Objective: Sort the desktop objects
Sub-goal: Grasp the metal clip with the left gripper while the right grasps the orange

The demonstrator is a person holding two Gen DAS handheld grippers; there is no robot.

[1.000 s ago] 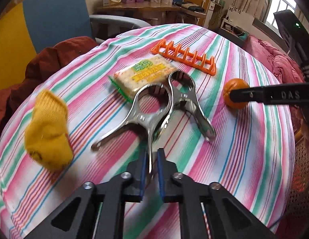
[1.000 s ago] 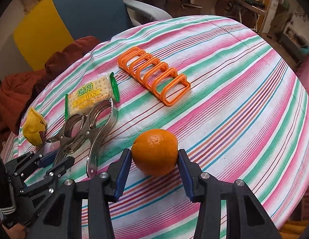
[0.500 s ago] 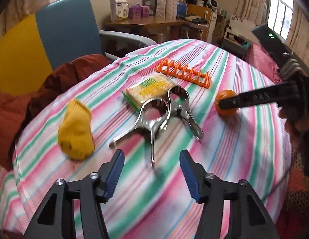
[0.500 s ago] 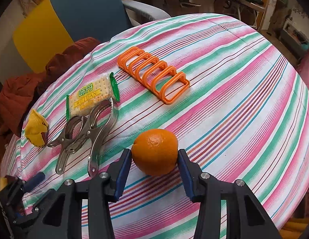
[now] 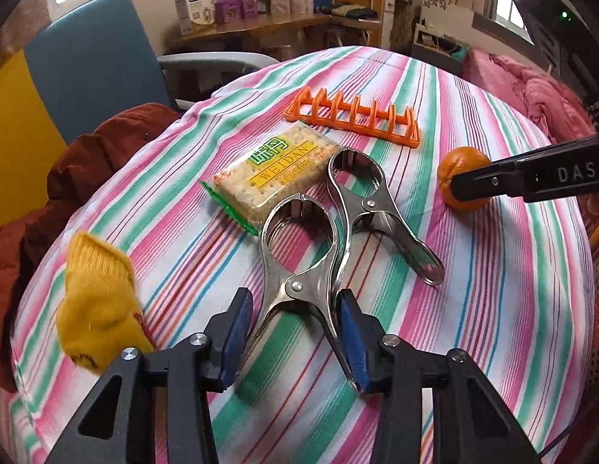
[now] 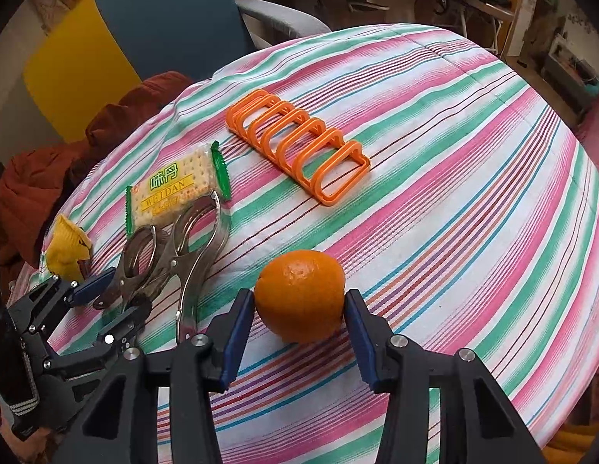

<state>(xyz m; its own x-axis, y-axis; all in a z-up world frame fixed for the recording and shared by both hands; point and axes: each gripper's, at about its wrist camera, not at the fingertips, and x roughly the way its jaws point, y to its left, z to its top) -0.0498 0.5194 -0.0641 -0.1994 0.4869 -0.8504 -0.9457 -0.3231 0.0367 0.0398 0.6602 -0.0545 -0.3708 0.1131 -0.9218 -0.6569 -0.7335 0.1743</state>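
The left gripper (image 5: 295, 332) straddled the handle end of the nearer of two metal spring clamps (image 5: 299, 255). Its jaws had just been closing, with the clamp's two handles between the blue pads (image 5: 237, 332). The right pad looked to be on the outer handle, but the left one seemed to stand just clear, so I could not call it a firm grip. The second clamp (image 5: 376, 208) lay beyond the fingers and to their right, crossing the first. A Weidan cracker packet (image 5: 272, 174) lay past the clamps' ring ends, an orange plastic rack (image 5: 353, 116) farther out, and a yellow sock (image 5: 98, 309) just left of the left finger.

The right gripper (image 6: 299, 321) had a mandarin orange (image 6: 299, 294) between its pads at a narrow-to-middling spread, both pads touching the fruit, which rested on the striped tablecloth (image 6: 473, 212).

The step in hand appeared to be picking up a clamp while the orange waited. Next, the left jaws probably needed to finish closing on both handles, squarely, since the polished metal could slip and the crossed second clamp could be dragged along in lifting.
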